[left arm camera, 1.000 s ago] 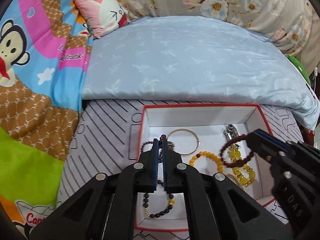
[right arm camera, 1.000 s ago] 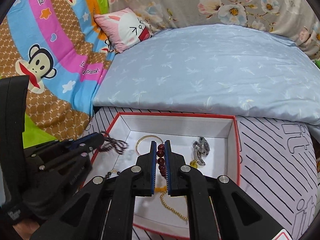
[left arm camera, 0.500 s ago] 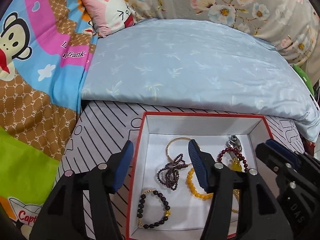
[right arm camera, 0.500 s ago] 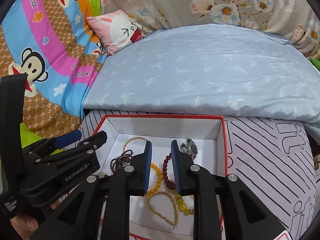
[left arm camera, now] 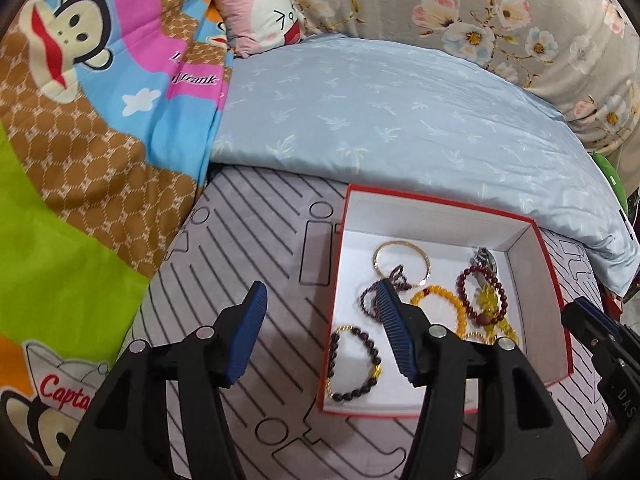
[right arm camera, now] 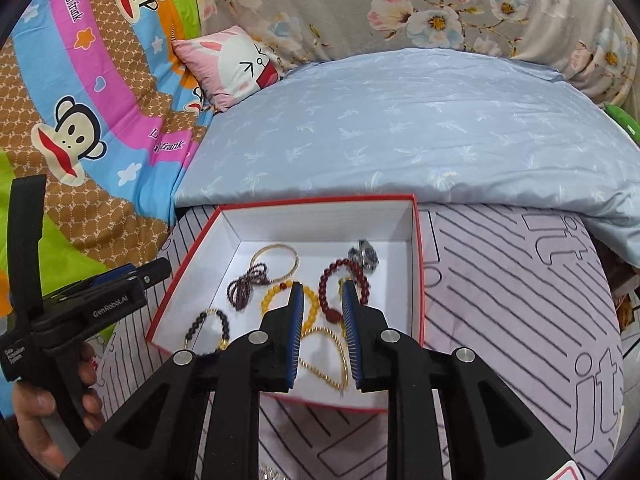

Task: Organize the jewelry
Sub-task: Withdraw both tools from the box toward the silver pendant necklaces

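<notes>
A red-rimmed white box (left arm camera: 436, 210) (right arm camera: 320, 216) holds several bracelets: a gold bangle (left arm camera: 400, 245) (right arm camera: 276, 249), a tangled purple bead strand (left arm camera: 370, 294) (right arm camera: 244, 284), a yellow bead bracelet (left arm camera: 440, 294) (right arm camera: 272, 294), a dark red bead bracelet (left arm camera: 464, 284) (right arm camera: 332, 270), a black bead bracelet (left arm camera: 352, 364) (right arm camera: 208, 322), a thin gold chain (right arm camera: 324, 354) and a silver piece (right arm camera: 364, 256). My left gripper (left arm camera: 320, 300) is wide open and empty over the box's left rim. My right gripper (right arm camera: 320, 292) is open and empty above the dark red bracelet.
The box sits on a grey striped cushion (left arm camera: 248, 264) (right arm camera: 512, 280). A light blue pillow (left arm camera: 380, 120) lies behind it, with a cartoon monkey blanket (left arm camera: 80, 80) on the left and a pink rabbit pillow (right arm camera: 236, 64).
Both grippers opened: the left let go of the purple strand, the right let go of the dark red bracelet. Both pieces now lie in the box. Both grippers drew back.
</notes>
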`<state>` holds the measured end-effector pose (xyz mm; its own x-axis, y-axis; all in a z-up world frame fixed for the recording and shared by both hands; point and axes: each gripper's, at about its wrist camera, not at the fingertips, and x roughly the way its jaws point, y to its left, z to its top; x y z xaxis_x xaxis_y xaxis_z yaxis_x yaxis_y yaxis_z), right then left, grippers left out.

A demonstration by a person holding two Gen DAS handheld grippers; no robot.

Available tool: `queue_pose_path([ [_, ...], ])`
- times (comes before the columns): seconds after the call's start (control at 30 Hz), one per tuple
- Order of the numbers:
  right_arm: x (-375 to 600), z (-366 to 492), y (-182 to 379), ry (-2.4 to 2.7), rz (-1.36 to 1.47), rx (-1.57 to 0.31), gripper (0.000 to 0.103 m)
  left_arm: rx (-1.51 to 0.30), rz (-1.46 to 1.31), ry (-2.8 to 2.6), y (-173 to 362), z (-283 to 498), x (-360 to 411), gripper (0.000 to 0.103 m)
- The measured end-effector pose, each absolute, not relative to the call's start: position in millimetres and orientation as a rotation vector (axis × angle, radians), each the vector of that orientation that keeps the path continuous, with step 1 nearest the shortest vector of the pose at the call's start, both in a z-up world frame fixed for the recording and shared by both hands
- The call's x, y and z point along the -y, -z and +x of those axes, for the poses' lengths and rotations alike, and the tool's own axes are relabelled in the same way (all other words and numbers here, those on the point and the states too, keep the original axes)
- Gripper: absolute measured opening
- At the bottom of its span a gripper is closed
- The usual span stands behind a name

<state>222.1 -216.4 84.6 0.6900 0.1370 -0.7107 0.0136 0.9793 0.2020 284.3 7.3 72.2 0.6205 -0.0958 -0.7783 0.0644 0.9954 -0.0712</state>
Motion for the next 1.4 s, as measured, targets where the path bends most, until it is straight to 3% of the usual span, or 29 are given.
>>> queue_pose_path([
  [1.4,188.3,109.1,-28.3,-0.134,0.181,-0.965,0.021,-1.035,-0.006,0.171,-22.2,164.9,3.8,0.054],
])
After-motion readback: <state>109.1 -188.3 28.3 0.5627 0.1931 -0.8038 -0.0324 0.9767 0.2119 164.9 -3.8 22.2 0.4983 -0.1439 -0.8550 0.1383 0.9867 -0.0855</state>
